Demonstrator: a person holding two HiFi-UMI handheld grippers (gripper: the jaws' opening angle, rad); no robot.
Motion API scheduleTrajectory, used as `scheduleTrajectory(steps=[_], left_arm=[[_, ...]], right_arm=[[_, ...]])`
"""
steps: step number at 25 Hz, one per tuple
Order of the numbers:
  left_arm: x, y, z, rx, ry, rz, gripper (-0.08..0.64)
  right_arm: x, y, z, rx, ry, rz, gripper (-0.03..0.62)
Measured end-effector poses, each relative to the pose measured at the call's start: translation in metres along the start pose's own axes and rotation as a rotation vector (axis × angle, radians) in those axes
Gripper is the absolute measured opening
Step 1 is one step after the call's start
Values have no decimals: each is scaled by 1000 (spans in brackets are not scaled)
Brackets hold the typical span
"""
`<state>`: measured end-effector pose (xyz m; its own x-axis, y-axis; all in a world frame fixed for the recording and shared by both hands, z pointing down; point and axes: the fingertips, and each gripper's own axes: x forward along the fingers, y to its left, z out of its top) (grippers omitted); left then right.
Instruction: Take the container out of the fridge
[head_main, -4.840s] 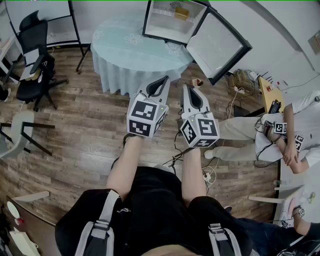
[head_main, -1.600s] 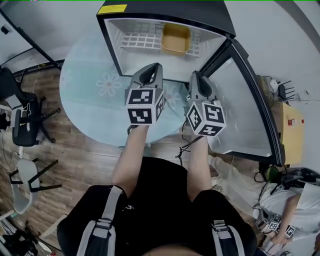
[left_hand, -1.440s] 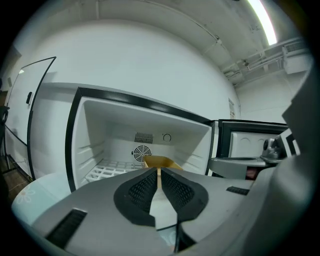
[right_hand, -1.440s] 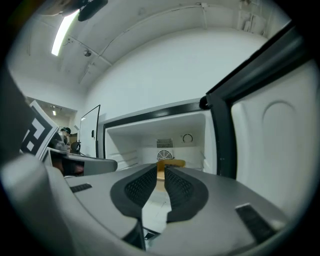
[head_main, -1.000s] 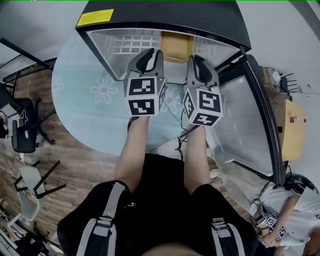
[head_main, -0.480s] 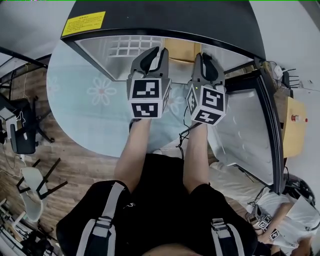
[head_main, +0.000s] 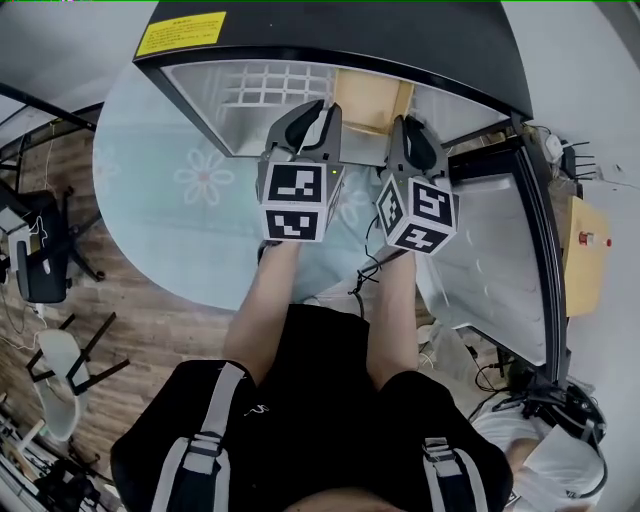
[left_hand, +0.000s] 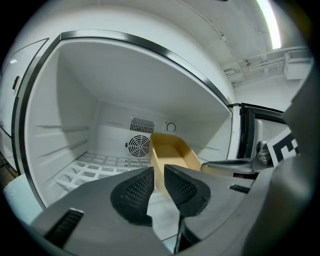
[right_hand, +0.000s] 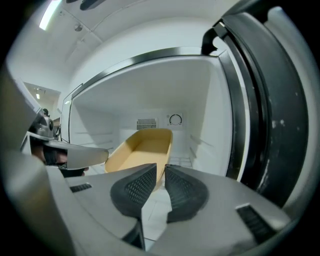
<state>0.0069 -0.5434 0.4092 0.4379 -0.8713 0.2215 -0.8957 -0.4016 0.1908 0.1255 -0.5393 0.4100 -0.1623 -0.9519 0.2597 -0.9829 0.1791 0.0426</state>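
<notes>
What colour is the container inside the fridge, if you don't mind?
The container is pale yellow, clearest in the right gripper view.

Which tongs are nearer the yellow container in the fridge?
Right, slightly. The right tongs sit just short of the yellow container, at its near right corner; the left tongs sit farther back, off its left wall.
</notes>
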Motion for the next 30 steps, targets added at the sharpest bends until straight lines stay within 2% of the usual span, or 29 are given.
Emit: scheduleTrajectory(steps=[6, 7, 10, 12, 18, 30], left_arm=[[-9, -7, -9, 19, 32, -21, 65], [-9, -10, -13, 26, 49, -35, 48], [-5, -19, -32, 43, 130, -58, 72], [-5, -22, -38, 55, 145, -57, 71], [-19, -34, -25, 70, 95, -77, 61], [-93, -58, -4, 79, -1, -12, 40]], right_arm=[[-6, 4, -18, 59, 46, 41, 64], [-7, 4, -23, 69, 59, 46, 64], [-10, 7, -34, 87, 97, 60, 49], [-15, 7, -35, 103, 93, 75, 34], [-33, 5, -22, 96, 50, 70, 31], [-102, 25, 4, 78, -59, 161, 35]])
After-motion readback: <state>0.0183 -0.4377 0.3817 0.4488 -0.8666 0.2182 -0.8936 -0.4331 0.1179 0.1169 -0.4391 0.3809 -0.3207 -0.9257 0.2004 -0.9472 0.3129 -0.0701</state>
